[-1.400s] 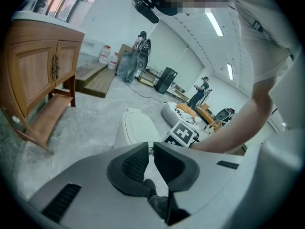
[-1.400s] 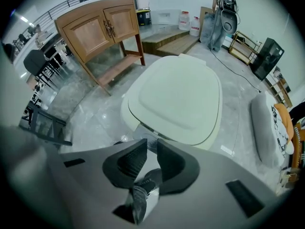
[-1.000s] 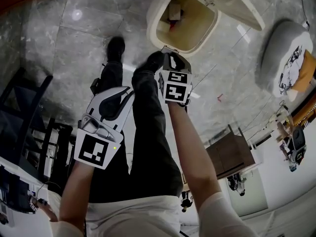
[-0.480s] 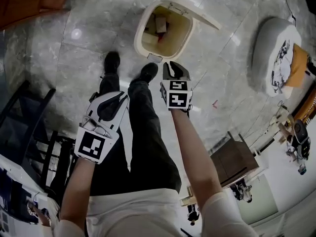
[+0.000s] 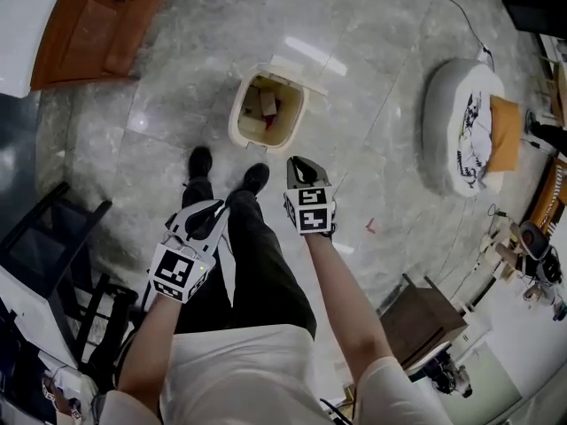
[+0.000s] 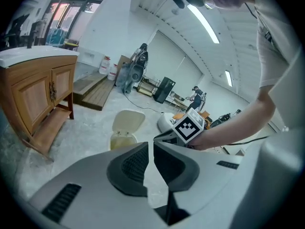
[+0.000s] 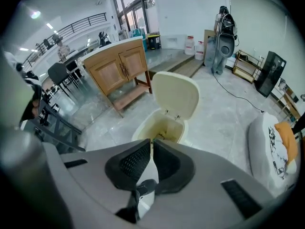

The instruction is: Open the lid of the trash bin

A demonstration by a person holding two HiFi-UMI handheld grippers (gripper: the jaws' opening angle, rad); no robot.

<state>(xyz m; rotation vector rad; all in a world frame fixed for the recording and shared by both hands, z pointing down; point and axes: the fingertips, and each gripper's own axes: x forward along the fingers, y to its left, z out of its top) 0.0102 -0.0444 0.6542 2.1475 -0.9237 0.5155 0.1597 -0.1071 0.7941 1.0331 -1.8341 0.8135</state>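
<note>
Markings: black-and-white square patterns on the marker cubes of the left gripper [image 5: 218,207] and the right gripper [image 5: 299,165]; the dark print on the white floor cushion [image 5: 461,135] is too small to read
Hard to make out: in the right gripper view the front wall of the trash bin [image 7: 159,127] is cut off by that gripper's own jaws; in the left gripper view only the bin's top and raised lid show above the jaws
Trash bin: cream, standing on the grey marble floor [image 5: 159,104] just ahead of the person's black shoes [image 5: 200,160]; well apart from the floor cushion
Lid [image 7: 175,93]: open, standing upright at the bin's far edge on its hinge
Bin contents: a few pieces of waste at the bottom, one pale and one with red on it; their kind cannot be told
Left gripper: jaws pressed together, nothing between them; held low beside the person's left leg
Right gripper: jaws pressed together, nothing between them; pointing towards the bin, apart from it
Floor cushion: an orange pillow [image 5: 503,131] lies on its far side
Surroundings: wooden cabinet [image 7: 119,68] with a white top, two doors shut, beyond the bin
</note>
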